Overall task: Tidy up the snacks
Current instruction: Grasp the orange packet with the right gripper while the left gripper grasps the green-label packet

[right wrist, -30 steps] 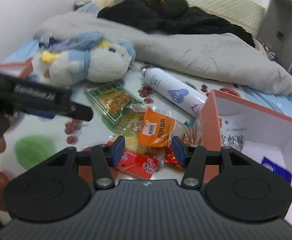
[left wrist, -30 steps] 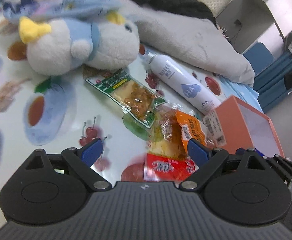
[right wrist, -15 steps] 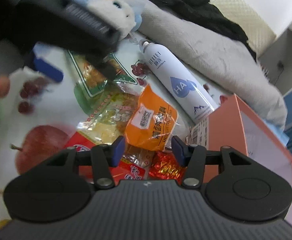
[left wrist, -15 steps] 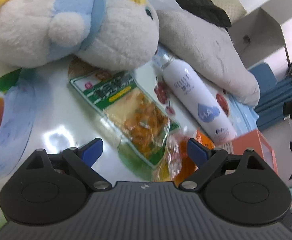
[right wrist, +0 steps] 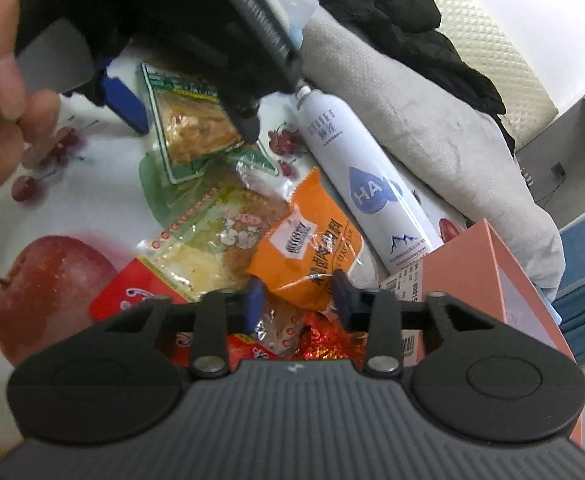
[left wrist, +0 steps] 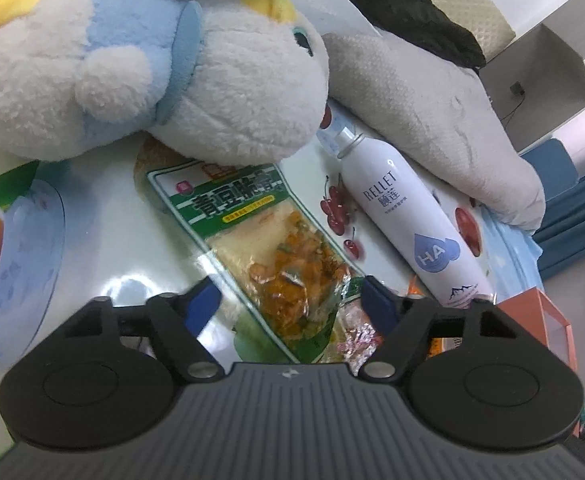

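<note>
Left gripper (left wrist: 288, 300): jaws closing around the green pack (left wrist: 260, 240), whose near end lies between them; pads seemingly not yet pressing
Right gripper (right wrist: 296, 300): jaws closing on the orange pack's (right wrist: 312, 240) lower edge; contact unclear
Snacks: heaped beside the box (right wrist: 488, 280), likely their destination
Bottle (left wrist: 404, 216): lying alongside, untouched

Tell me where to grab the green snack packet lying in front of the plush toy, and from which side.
Take the green snack packet across its narrow width at the near end, coming down from above, as the left gripper is now: its jaws are closing with that end between them. The packet lies flat and long, its far end reaches the plush toy, and the spray bottle lies apart to its right.
</note>
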### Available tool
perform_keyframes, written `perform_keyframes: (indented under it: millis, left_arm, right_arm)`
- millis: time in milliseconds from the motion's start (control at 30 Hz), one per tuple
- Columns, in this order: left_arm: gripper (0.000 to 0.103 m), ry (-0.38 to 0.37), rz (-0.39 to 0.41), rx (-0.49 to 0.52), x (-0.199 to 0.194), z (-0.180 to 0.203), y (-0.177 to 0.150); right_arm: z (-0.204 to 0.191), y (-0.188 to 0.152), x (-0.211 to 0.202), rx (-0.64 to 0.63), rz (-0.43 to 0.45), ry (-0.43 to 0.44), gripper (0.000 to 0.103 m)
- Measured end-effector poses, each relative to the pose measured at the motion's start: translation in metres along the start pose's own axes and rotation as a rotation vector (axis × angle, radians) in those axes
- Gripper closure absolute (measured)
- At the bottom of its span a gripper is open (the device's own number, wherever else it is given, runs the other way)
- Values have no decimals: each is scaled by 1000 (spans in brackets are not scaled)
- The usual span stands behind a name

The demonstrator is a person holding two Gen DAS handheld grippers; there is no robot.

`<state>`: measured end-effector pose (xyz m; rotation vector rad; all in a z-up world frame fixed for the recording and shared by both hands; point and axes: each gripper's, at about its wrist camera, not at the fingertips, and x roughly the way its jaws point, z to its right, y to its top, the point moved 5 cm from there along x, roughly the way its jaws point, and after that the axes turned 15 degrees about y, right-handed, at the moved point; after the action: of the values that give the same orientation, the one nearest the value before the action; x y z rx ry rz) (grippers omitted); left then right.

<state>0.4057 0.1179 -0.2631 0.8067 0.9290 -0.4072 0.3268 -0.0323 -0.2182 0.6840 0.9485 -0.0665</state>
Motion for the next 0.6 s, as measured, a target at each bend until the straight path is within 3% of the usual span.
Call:
perform_keyframes:
  millis: [100, 167, 200, 367, 433, 600]
  left_arm:
    - [48, 1, -11, 10, 0, -1, -1]
    - [53, -6, -20, 3, 2, -1, -2]
    - [68, 3, -22, 8, 1, -1, -3]
    - [74, -22, -26, 12, -5, -6, -7]
    - [81, -25, -18, 16, -12, -8, -8]
    - [85, -34, -22, 24, -34, -15, -20]
  right_arm:
    - [1, 2, -3, -12, 11, -7, 86]
    - [1, 4, -7, -15, 21, -10, 89]
    - [1, 6, -9, -16, 25, -9, 90]
    - [1, 9, -21, -30, 45, -25, 93]
    - [1, 9, -27, -30, 55, -30, 94]
    - [-4, 7, -51, -45, 74, -32, 96]
